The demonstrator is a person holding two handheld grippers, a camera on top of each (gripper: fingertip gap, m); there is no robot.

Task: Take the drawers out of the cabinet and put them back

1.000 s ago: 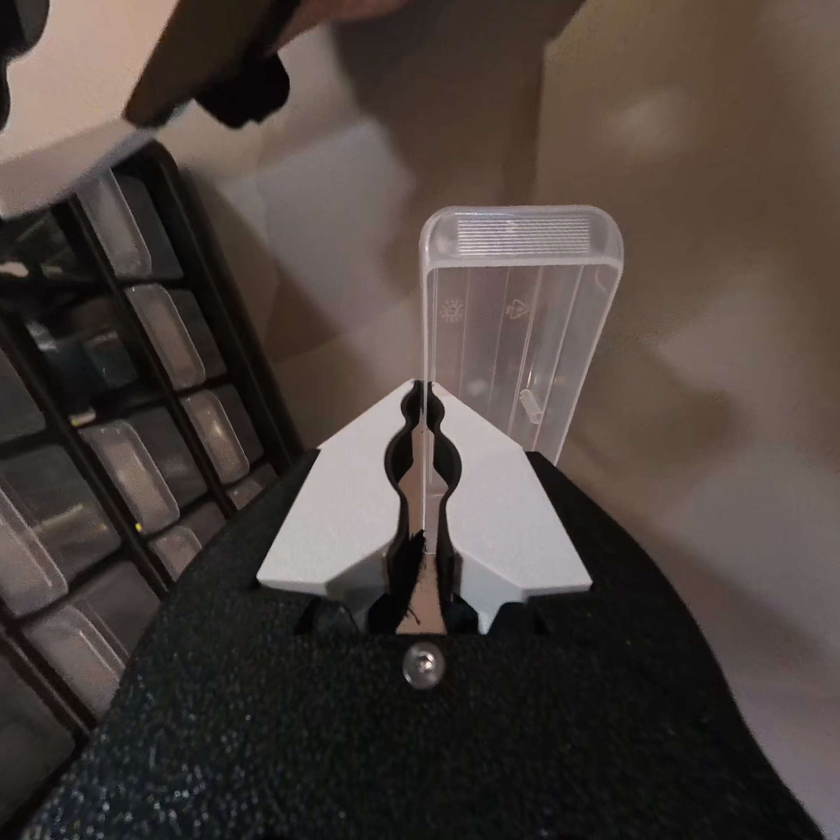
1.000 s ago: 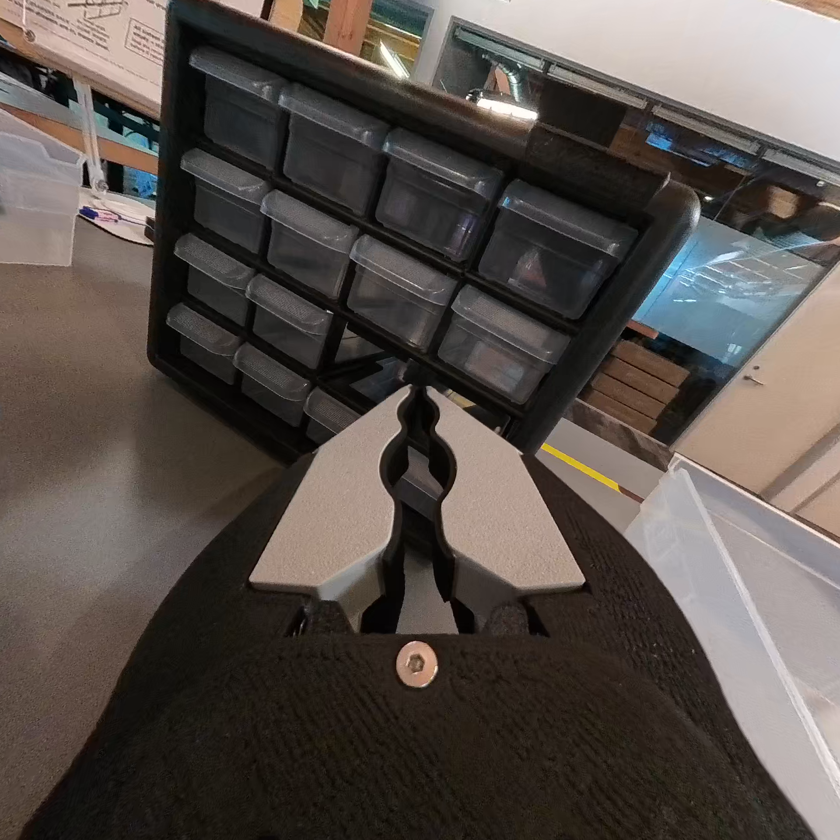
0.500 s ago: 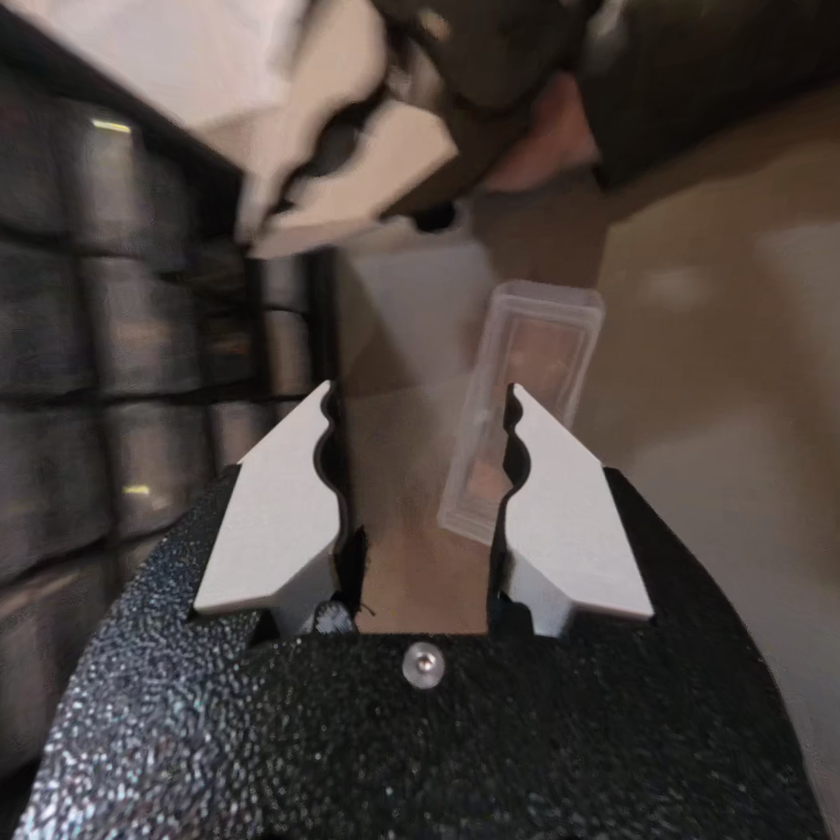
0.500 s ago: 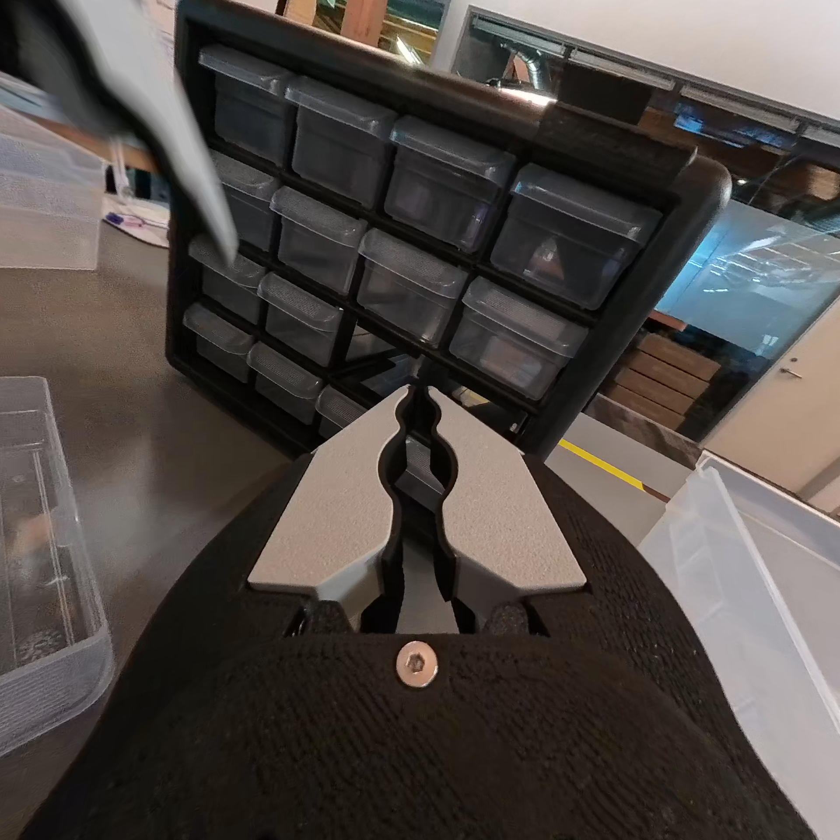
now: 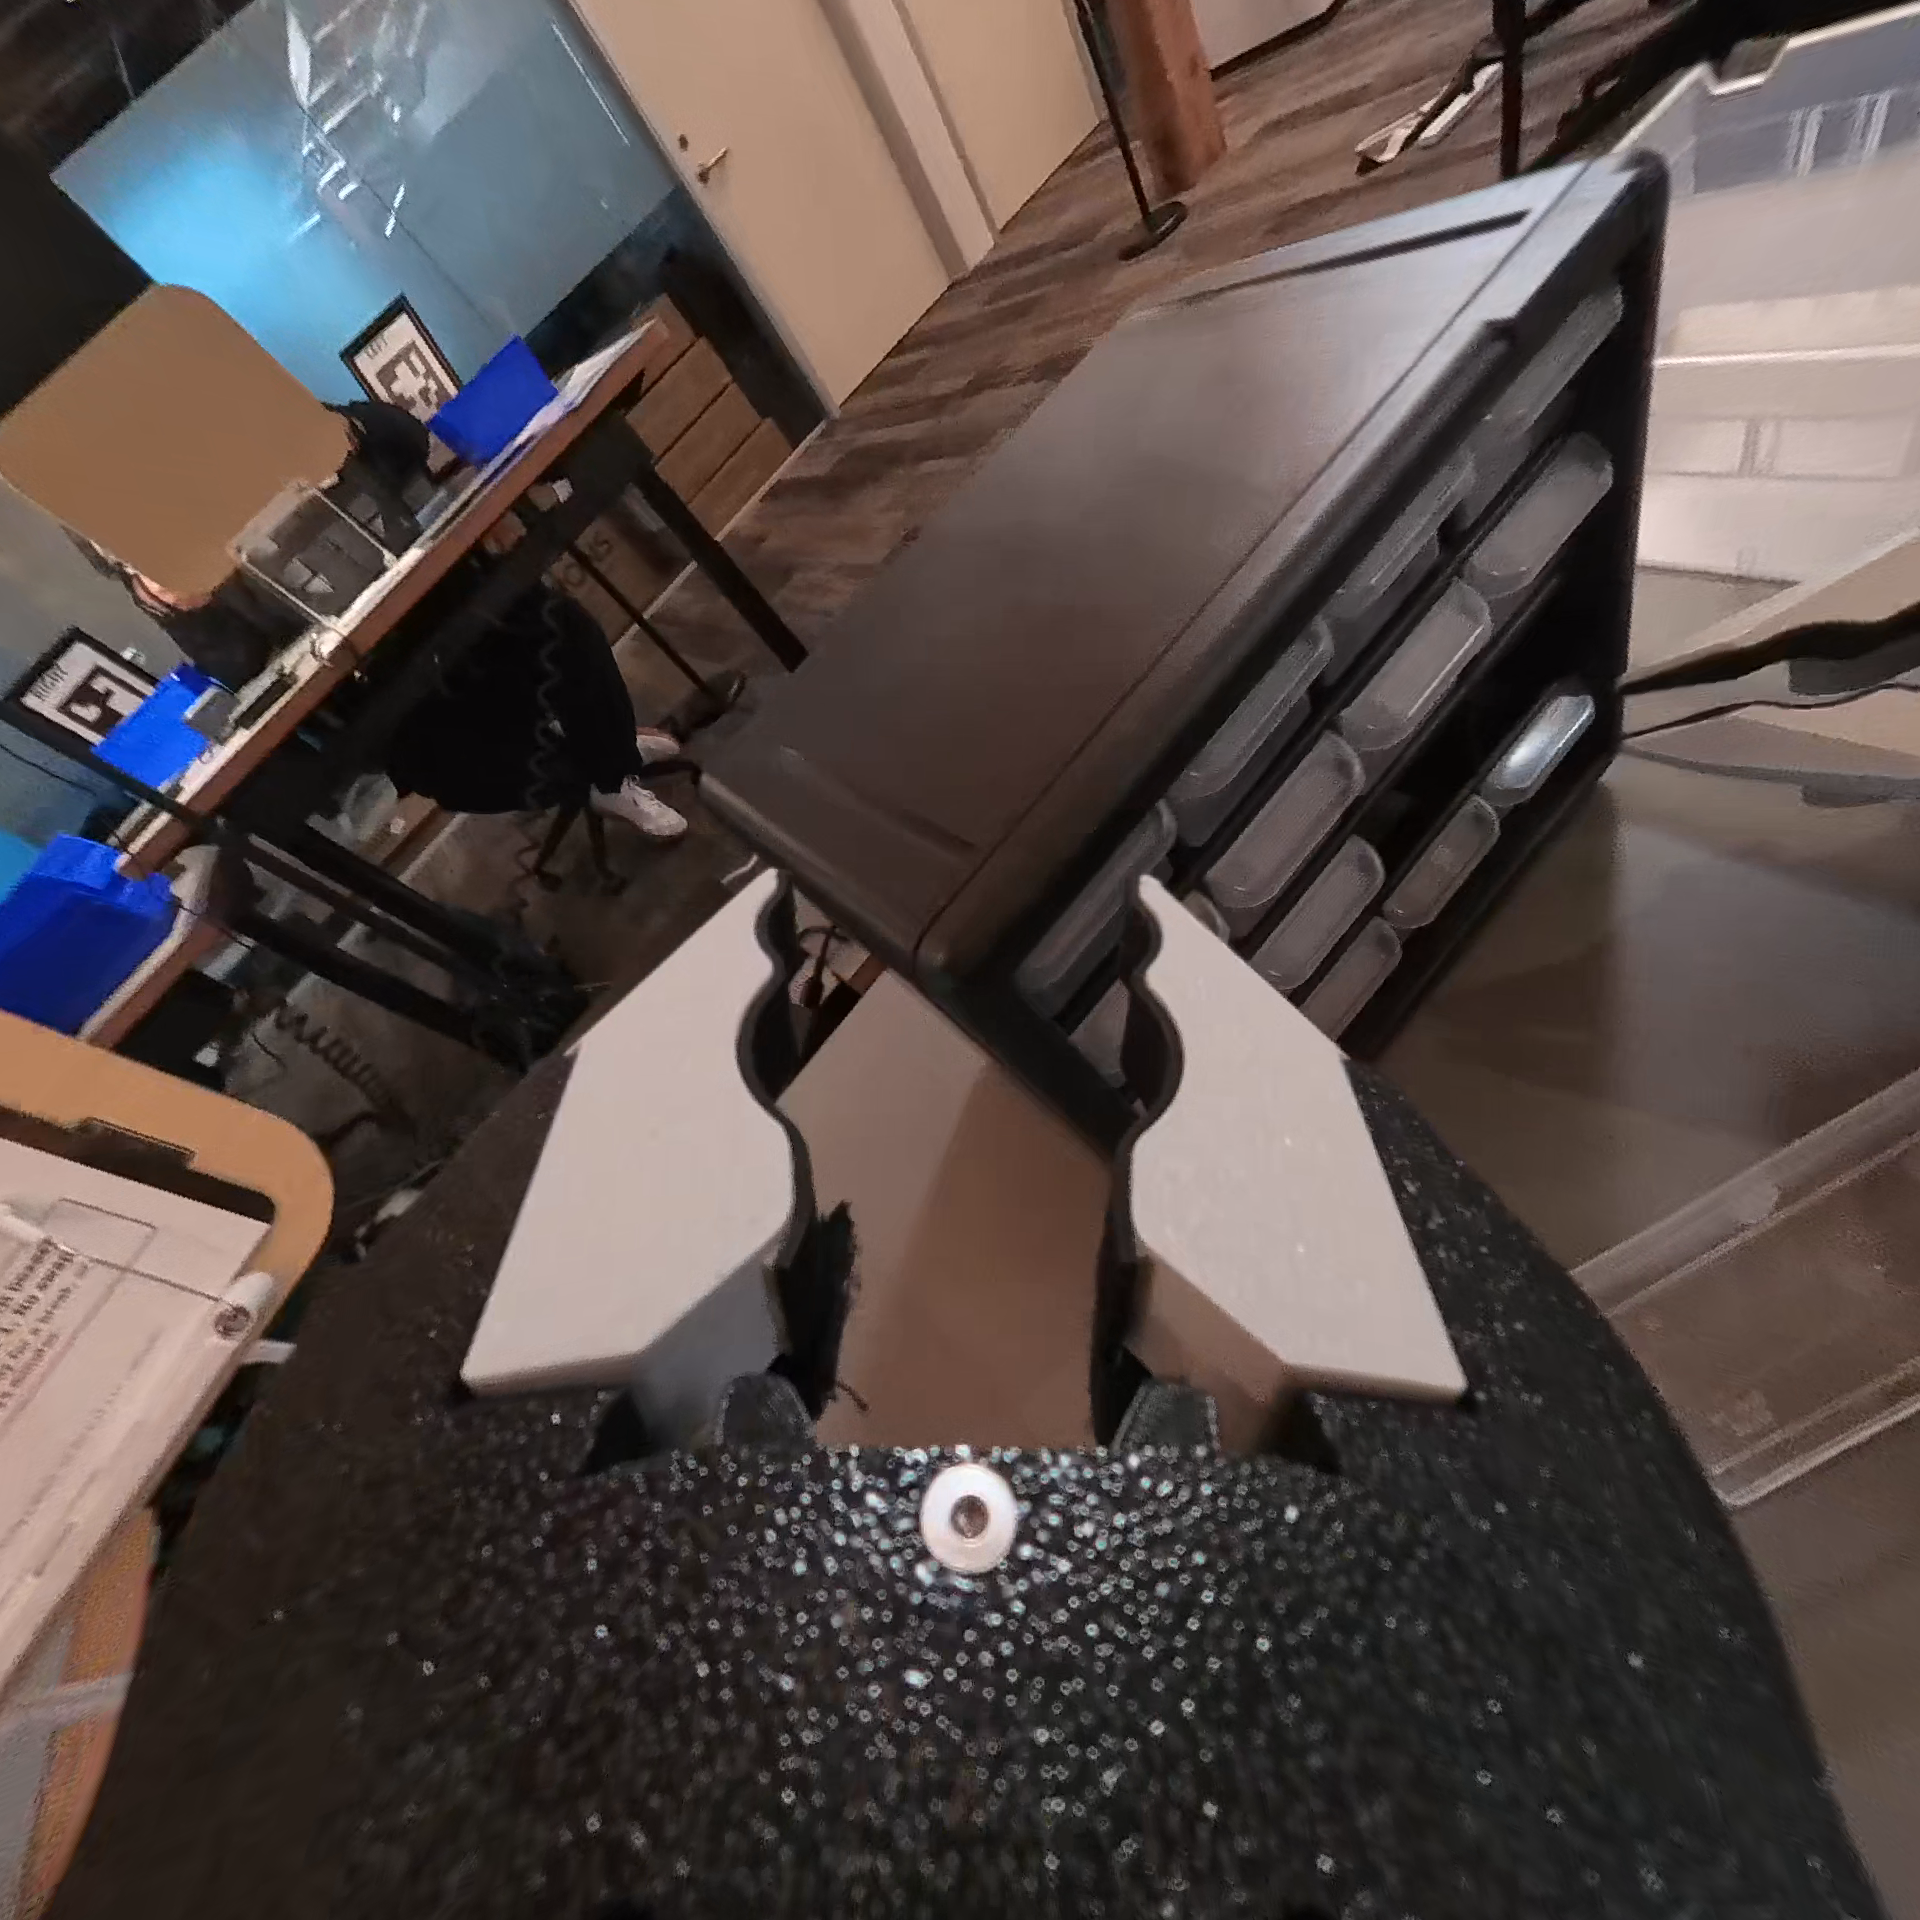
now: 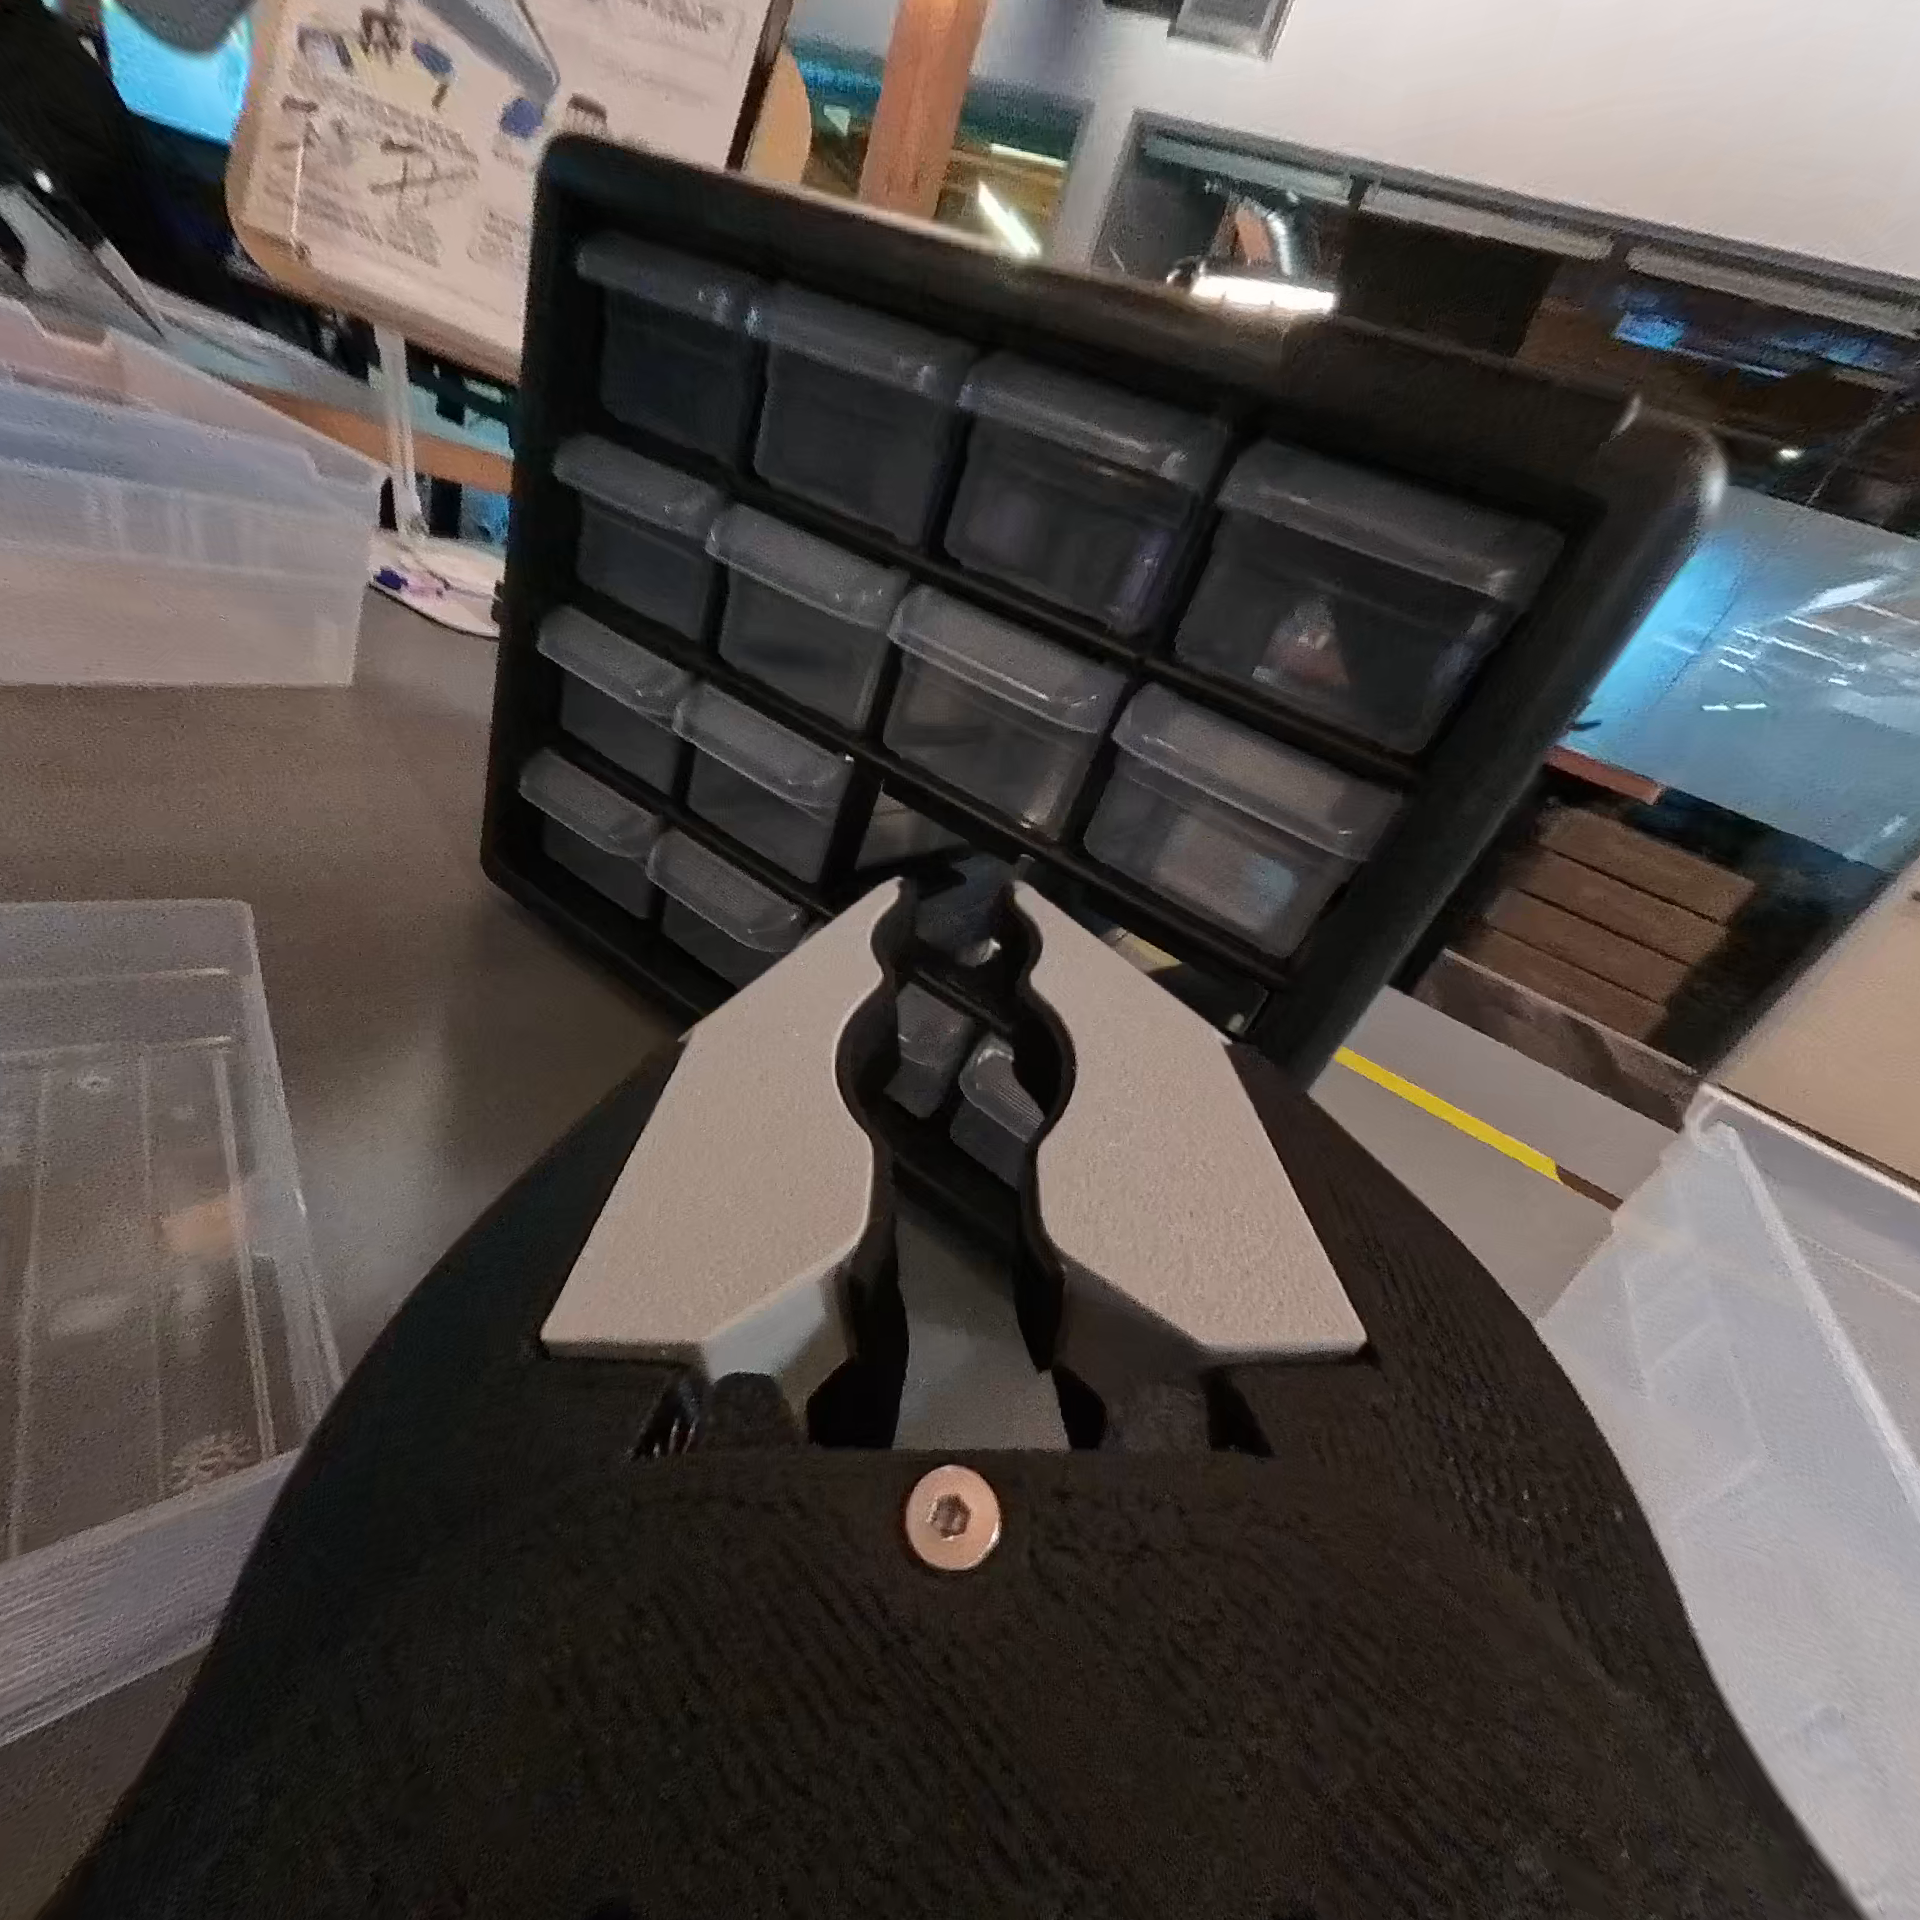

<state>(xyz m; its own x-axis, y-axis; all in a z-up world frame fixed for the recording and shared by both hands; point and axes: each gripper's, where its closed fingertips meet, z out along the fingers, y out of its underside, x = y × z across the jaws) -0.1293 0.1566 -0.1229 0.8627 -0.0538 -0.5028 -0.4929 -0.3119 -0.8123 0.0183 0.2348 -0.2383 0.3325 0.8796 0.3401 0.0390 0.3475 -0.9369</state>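
The black cabinet (image 6: pixel 1538 665) stands on the grey table with several clear drawers (image 6: pixel 997 707) in its slots. One slot low in the middle (image 6: pixel 909 836) looks empty. A clear drawer (image 6: pixel 125 1195) lies on the table at the left, out of the cabinet. My right gripper (image 6: pixel 958 896) is shut and empty, pointing at the lower middle of the cabinet front from close by. My left gripper (image 5: pixel 956 925) is open and empty, held high beside the cabinet (image 5: pixel 1195 582), looking along its top face with the drawer fronts (image 5: pixel 1403 727) to the right.
A large clear bin (image 6: pixel 1766 1403) sits at the right of the table, and it also shows in the left wrist view (image 5: pixel 1714 1247). Another clear bin (image 6: pixel 156 520) stands at the back left. A cardboard sign (image 6: pixel 436 156) stands behind the cabinet. A person sits at a far desk (image 5: pixel 499 499).
My left gripper opened and let go of the clear drawer, which now lies on the table. It then swung up to the cabinet's side. My right gripper stayed shut and moved slightly.
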